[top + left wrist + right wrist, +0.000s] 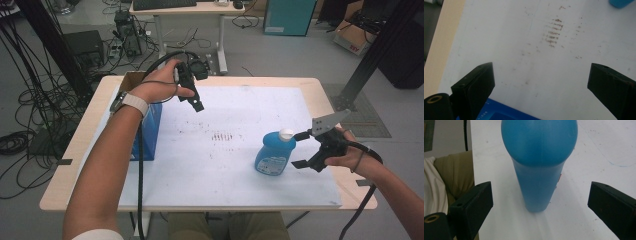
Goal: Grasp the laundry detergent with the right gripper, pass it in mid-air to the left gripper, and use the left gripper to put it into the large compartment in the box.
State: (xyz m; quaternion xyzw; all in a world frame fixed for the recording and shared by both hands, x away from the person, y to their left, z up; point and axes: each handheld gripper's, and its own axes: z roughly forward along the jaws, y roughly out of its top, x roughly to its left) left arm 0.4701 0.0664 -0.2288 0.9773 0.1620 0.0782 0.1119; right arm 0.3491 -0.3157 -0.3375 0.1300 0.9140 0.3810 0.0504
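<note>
High view: wooden desk (pixel 80 145) covered by a white sheet (pixel 220 165) with brown smudges (pixel 222 136) mid-sheet. Blue bottle (pixel 274 152) with white cap stands upright right of centre. Right claw (pixel 301 149) released, jaws spread on either side of the bottle, not touching. Left claw (pixel 196 102) raised over the sheet's far left, released, empty. Blue box (pixel 150 132) at the left edge. Behind: grey floor, cables (pixel 30 135), a second desk (pixel 187 12), cardboard box (pixel 352 35).

even soft indoor light, faint shadows, slightly blurry close views.
</note>
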